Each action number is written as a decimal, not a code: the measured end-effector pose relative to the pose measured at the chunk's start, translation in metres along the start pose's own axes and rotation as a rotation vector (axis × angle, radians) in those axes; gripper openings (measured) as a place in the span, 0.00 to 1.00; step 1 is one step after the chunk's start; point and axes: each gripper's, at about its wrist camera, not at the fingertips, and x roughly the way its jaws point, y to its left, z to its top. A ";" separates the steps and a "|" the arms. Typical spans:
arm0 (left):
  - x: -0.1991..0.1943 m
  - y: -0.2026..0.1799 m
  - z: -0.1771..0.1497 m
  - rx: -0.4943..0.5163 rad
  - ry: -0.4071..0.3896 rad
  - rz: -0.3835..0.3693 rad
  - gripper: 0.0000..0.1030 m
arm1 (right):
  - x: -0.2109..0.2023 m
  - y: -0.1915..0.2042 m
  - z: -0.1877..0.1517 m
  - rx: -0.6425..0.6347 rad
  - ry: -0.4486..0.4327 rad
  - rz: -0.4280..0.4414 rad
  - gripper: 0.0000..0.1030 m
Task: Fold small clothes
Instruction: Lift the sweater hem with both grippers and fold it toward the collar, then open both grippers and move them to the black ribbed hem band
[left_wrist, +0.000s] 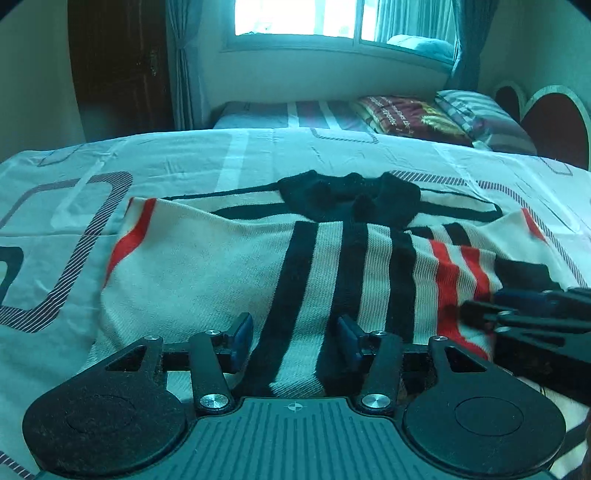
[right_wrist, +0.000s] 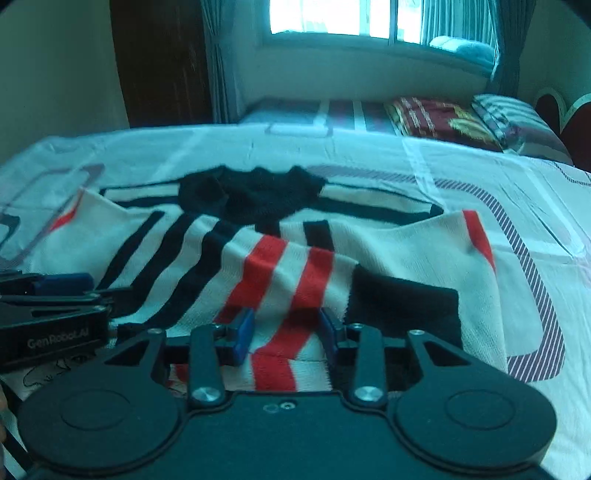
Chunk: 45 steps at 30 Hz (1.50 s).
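Observation:
A small cream knit sweater (left_wrist: 207, 258) with black and red stripes and a black collar (left_wrist: 347, 195) lies flat on the bed. One sleeve with red stripes and a black cuff (right_wrist: 402, 306) is folded across its body. My left gripper (left_wrist: 294, 336) is open over the hem, its blue pads on either side of a black stripe without pinching it. My right gripper (right_wrist: 286, 330) stands open just above the folded sleeve, with red-striped fabric showing between its pads. Each gripper also appears side-on in the other view: right gripper (left_wrist: 480, 310), left gripper (right_wrist: 110, 295).
The bed sheet (left_wrist: 184, 162) is pale with grey rounded-rectangle patterns. Beyond it stands a second bed with a folded dark red blanket (left_wrist: 406, 114) and a striped pillow (left_wrist: 476, 114). A window (left_wrist: 295, 18), curtains and a dark wooden door (left_wrist: 118, 62) line the far wall.

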 end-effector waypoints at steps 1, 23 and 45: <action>-0.002 0.003 -0.001 -0.007 0.000 0.001 0.50 | -0.003 -0.003 -0.002 -0.001 0.001 -0.011 0.35; -0.078 -0.005 -0.083 0.003 0.059 0.057 0.52 | -0.086 0.017 -0.069 -0.025 0.027 0.197 0.38; -0.181 0.078 -0.170 0.029 0.046 0.010 0.92 | -0.185 0.031 -0.148 0.039 -0.015 0.036 0.41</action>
